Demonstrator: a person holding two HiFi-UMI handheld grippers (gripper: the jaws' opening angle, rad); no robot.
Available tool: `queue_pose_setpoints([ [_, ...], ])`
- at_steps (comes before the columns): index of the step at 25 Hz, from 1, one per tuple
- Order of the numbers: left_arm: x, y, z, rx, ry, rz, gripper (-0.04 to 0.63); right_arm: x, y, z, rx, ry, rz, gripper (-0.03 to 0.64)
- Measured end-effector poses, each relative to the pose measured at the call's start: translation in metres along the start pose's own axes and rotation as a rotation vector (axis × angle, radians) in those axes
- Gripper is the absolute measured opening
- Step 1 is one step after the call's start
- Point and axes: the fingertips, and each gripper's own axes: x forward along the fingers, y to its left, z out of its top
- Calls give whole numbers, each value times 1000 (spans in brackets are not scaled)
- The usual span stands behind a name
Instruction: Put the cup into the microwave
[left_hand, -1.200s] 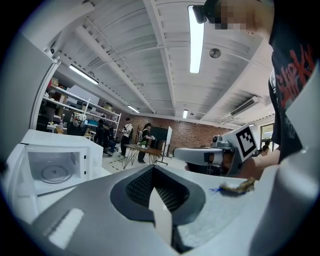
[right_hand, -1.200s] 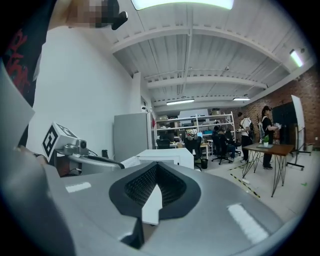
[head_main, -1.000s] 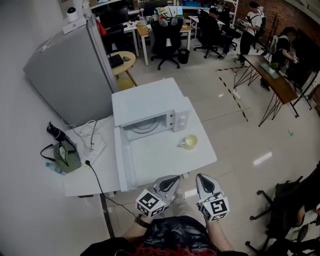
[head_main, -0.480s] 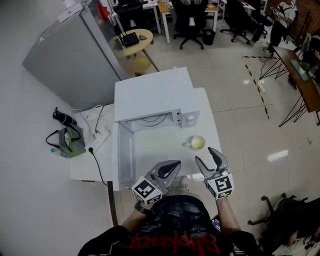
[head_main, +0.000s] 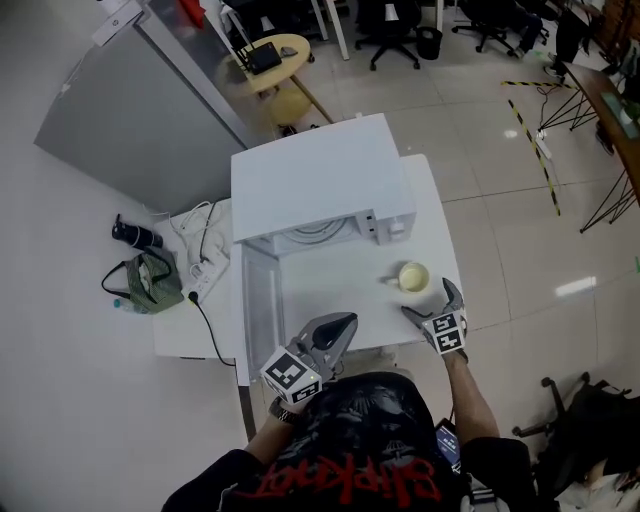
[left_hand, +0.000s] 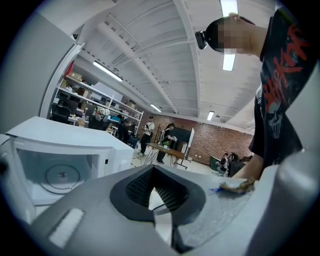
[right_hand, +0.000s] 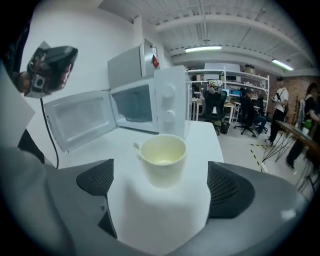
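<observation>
Right gripper view looks along the right tool (head_main: 432, 300), whose jaws have just been opening and now stand wide and released, nothing touching either pad. Dead ahead on the white tabletop (head_main: 340, 280) stands the cup (right_hand: 162, 157) — upright, pale yellow, apparently empty. It is centred on the gap between the jaws but just beyond their tips, so a straight push forward would likely bring the pads to either side of its wall. Its small handle points left, toward the microwave side, clear of both jaws. The left tool (head_main: 335, 330) hangs clenched on nothing at the near edge, well apart from the cup, so the right one is plainly the nearer. Farther off, behind the cup and to its left, the microwave (right_hand: 145, 105) stands with its door (right_hand: 80, 117) swung wide — the cavity is open and unobstructed from this side.
</observation>
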Motion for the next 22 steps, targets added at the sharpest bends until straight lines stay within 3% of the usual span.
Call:
queue_pose_setpoints([
  [3, 1, 4, -9, -2, 30, 2, 3, 32, -10, -10, -48, 42, 14, 557],
  [8, -2, 15, -12, -16, 56, 47, 3, 67, -13, -8, -37, 71, 52, 542],
  [10, -7, 21, -14, -22, 58, 70, 3, 72, -7, -1, -37, 64, 93, 455],
  [16, -14, 29, -21, -35, 60, 72, 3, 65, -1, -3, -65, 111, 105, 453],
  [22, -16, 37, -16, -41, 22, 77, 3, 34, 47, 7, -218, 122, 191, 453],
])
